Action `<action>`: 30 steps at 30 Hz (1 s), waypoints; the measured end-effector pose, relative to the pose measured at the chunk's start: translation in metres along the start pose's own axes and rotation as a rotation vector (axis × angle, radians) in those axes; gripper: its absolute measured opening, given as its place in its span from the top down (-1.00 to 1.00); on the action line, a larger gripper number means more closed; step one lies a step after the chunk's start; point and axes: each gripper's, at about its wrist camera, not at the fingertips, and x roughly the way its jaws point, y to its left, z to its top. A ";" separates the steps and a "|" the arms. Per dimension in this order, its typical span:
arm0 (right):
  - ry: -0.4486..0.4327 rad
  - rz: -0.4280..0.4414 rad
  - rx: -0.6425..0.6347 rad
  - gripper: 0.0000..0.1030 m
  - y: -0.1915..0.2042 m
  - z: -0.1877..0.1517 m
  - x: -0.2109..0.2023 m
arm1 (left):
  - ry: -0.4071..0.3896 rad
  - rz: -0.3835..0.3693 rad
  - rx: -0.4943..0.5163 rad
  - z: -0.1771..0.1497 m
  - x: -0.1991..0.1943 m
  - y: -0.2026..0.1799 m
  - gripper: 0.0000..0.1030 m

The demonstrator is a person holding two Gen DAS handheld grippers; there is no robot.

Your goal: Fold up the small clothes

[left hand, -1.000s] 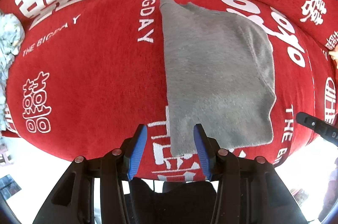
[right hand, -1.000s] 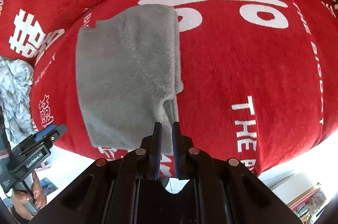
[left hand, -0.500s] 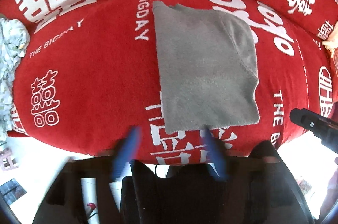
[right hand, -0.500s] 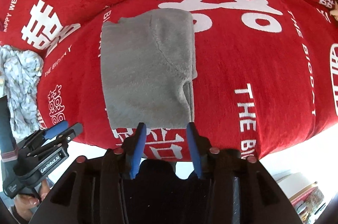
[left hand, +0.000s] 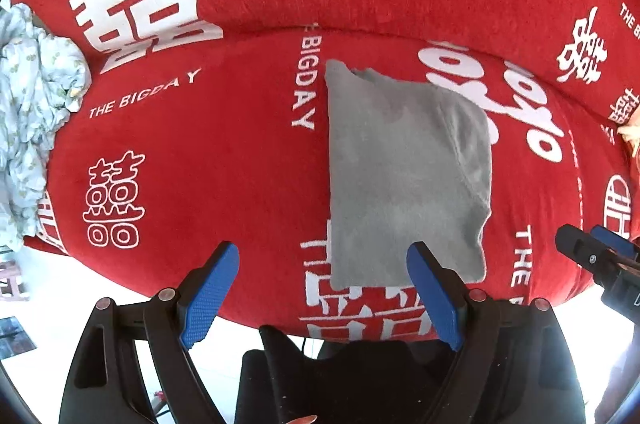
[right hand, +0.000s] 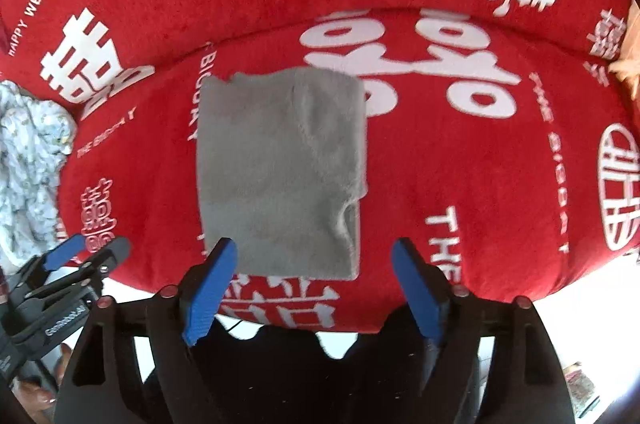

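Grey garment (left hand: 404, 180) lies flat on the red sofa seat (left hand: 208, 160), already folded into a rough rectangle, near edge close to the seat's front edge, far edge short of the backrest crease. A folded-over flap runs down its right side.

Left claw (left hand: 324, 296): spread wide, holding nothing, hanging off the seat's front edge. Right claw (right hand: 314, 290): same, wide and empty, also off the front edge. Neither touches the cloth.

Key relation: garment's long axis runs front-to-back, i.e. straight away from both claws. In the left wrist view its near hem sits ahead and right of centre, by the right pad; in the right wrist view ahead and left of centre, by the left pad. So the garment sits between the two claws, near corners about equally reachable, one per claw.

Judgement: if one more fold is due, it's near hem carried over toward the backrest, each claw taking its own near corner. Otherwise this piece looks done, and the crumpled light printed cloth (left hand: 28, 128) at the seat's left end is likely next; left claw is nearer to that.
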 end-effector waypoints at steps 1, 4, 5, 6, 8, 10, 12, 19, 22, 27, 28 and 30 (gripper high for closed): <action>-0.006 -0.008 -0.004 -0.70 0.001 0.001 -0.002 | 0.001 -0.004 -0.004 0.000 -0.001 0.000 -0.69; -0.023 -0.021 -0.010 -0.74 0.003 0.005 -0.006 | 0.007 0.026 -0.007 0.002 -0.002 -0.001 -0.69; -0.029 -0.023 -0.011 -0.74 0.003 0.006 -0.007 | 0.011 0.053 0.001 0.002 -0.002 -0.001 -0.69; -0.033 -0.027 -0.012 -0.77 0.003 0.006 -0.008 | 0.009 0.073 0.011 0.003 -0.003 -0.003 -0.69; -0.045 -0.039 -0.021 -0.99 0.004 0.007 -0.010 | -0.001 0.077 0.028 0.003 -0.005 -0.005 -0.69; -0.061 -0.051 -0.036 -0.99 0.006 0.007 -0.012 | 0.005 0.076 0.032 0.003 -0.006 -0.007 -0.69; -0.063 -0.036 -0.036 -0.99 0.008 0.008 -0.014 | 0.019 0.058 0.023 0.003 -0.006 -0.008 -0.69; -0.036 -0.040 -0.055 -0.99 0.014 0.008 -0.014 | 0.026 0.045 0.007 0.004 -0.010 -0.008 -0.69; -0.028 -0.039 -0.055 -0.99 0.015 0.007 -0.013 | 0.016 0.055 0.008 0.005 -0.013 -0.008 -0.69; -0.033 -0.042 -0.047 -0.99 0.015 0.008 -0.016 | 0.006 0.056 0.015 0.005 -0.017 -0.010 -0.69; -0.035 -0.040 -0.041 -0.99 0.014 0.008 -0.017 | 0.004 0.058 0.017 0.005 -0.018 -0.011 -0.69; -0.039 -0.041 -0.036 -0.99 0.013 0.009 -0.018 | 0.003 0.058 0.019 0.005 -0.018 -0.012 -0.69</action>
